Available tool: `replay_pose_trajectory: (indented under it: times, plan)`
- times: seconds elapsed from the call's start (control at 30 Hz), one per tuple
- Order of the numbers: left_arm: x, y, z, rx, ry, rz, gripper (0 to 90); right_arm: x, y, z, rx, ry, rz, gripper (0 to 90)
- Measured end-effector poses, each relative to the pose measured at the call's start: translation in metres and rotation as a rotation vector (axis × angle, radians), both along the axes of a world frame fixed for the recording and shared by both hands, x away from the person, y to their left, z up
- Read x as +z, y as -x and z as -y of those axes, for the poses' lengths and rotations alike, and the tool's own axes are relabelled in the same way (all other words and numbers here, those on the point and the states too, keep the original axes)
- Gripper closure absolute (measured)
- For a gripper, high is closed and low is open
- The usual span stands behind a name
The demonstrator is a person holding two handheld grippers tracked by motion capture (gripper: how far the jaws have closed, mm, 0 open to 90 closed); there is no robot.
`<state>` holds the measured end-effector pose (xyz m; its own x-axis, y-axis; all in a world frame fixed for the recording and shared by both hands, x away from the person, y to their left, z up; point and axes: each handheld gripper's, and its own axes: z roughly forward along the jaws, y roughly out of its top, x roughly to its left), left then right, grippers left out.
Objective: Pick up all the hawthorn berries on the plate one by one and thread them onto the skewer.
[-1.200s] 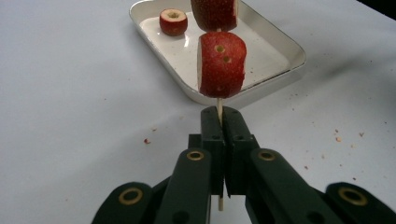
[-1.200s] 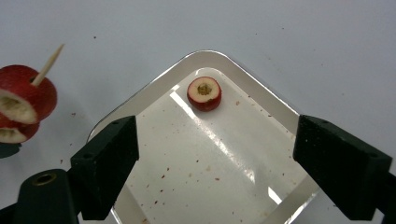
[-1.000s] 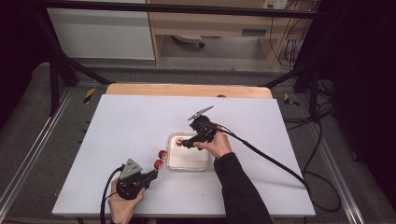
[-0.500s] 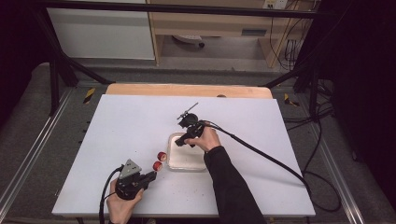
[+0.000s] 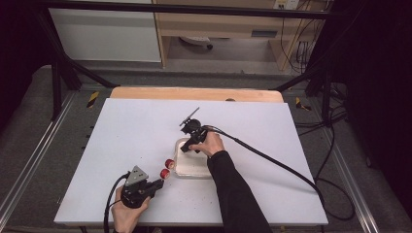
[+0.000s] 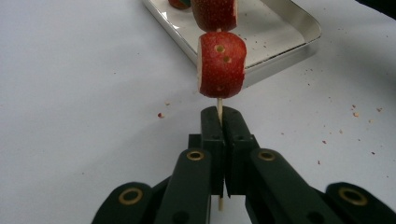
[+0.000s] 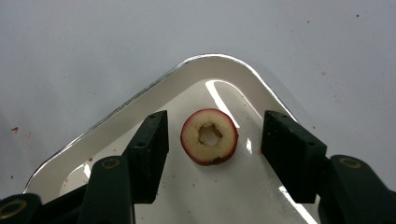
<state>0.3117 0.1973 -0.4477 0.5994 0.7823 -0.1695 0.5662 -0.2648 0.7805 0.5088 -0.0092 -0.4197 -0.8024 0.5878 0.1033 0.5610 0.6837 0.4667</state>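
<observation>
Risk of scraping the tray (image 7: 140,100) on the white surface (image 5: 121,136) if too low. Right tool (image 7: 210,154) half open, jaws just closing around the cored fruit slice (image 7: 209,136), not touching; could squirt sideways. Left tool (image 6: 223,140) clamped on the skewer (image 6: 219,108) with two pieces; could tilt.

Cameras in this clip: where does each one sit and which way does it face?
High view: above the near edge, looking forward and down on the table; both forearms show.
Left gripper view: on the left gripper, along shut jaws pinching a skewer of red fruit pieces.
Right gripper view: on the right gripper, jaws straddling a cored slice.
Shared: the metal tray.
</observation>
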Motion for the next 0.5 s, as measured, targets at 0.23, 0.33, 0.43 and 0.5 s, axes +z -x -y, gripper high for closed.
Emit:
replay_pose_trajectory:
  times: [0.23, 0.33, 0.43, 0.5]
  plan:
    - [-0.0002, -0.0002, 0.0010, -0.003, -0.006, 0.002, 88.4, -0.0029, 0.0004, -0.0013, 0.024, 0.018, 0.009, 49.9]
    - [-0.0004, -0.0005, 0.0011, -0.004, -0.010, 0.001, 88.4, -0.0038, 0.0012, -0.0022, 0.033, 0.023, 0.009, 53.0]
    - [-0.0002, -0.0002, 0.0015, -0.005, -0.009, 0.001, 88.4, -0.0038, 0.0019, -0.0023, 0.040, 0.027, 0.020, 59.9]
    - [-0.0003, -0.0002, 0.0016, -0.007, -0.010, 0.000, 88.3, -0.0032, 0.0021, -0.0018, 0.041, 0.033, 0.024, 61.4]
